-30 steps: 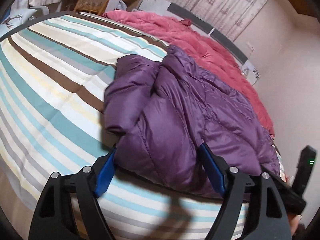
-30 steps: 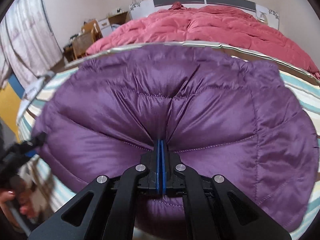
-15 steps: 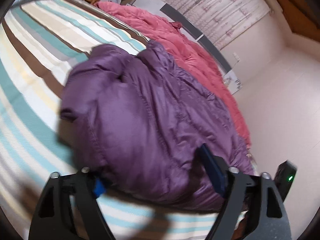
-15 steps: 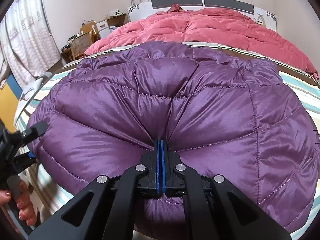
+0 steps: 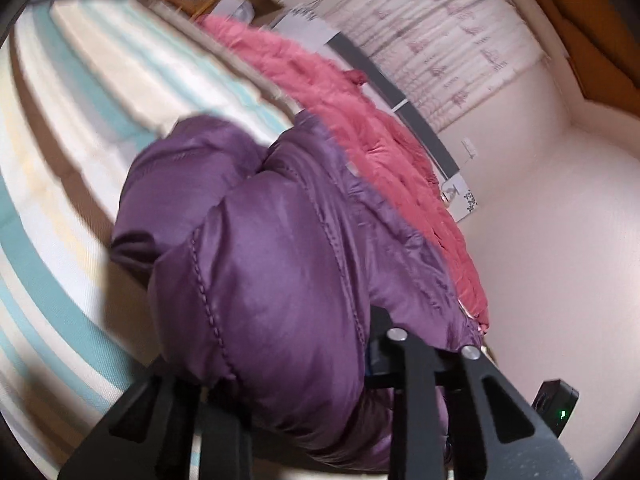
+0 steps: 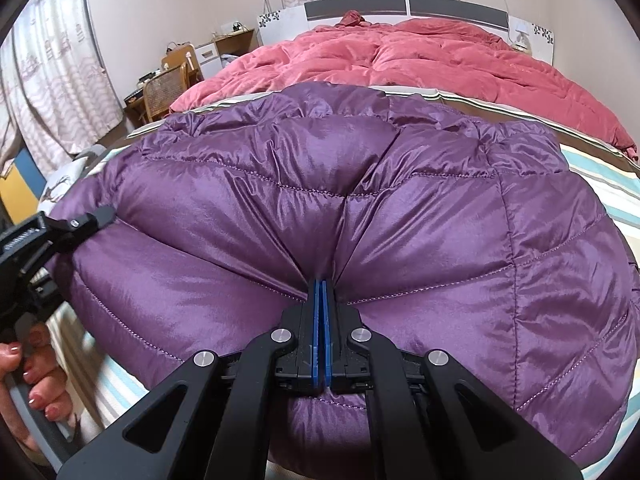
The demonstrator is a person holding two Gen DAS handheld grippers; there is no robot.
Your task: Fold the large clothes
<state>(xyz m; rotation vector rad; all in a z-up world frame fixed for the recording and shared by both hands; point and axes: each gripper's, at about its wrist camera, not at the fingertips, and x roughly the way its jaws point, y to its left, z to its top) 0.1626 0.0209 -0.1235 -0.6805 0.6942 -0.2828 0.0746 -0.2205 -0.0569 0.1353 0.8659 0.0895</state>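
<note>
Across the striped bedsheet [image 6: 600,168], which is covering the near part of the bed, a purple puffer jacket [image 6: 320,208] is lying bunched up in puffy quilted folds, and it is filling most of both wrist views. Behind it, toward the headboard [image 6: 400,4], a pink comforter [image 6: 400,60] is spreading over the rest of the mattress. Patterned curtains [image 6: 52,80] are hanging along the left wall, and a wicker chair [image 6: 164,92] is standing near a small desk beyond the bed's far corner.

At the jacket's near edge, the right gripper [image 6: 321,312] is pinching a fold of the purple fabric, its blue pads [image 6: 316,340] pressed flat together with the cloth gathered into radiating creases around them. At the jacket's left end, the left gripper [image 5: 296,360] is closing its jaws on a thick roll of the jacket; the padding is bulging up between the black fingers [image 5: 404,360] and is hiding the pads. From the right wrist view, a hand [image 6: 36,364] with painted nails is squeezing the left gripper's handle.
</note>
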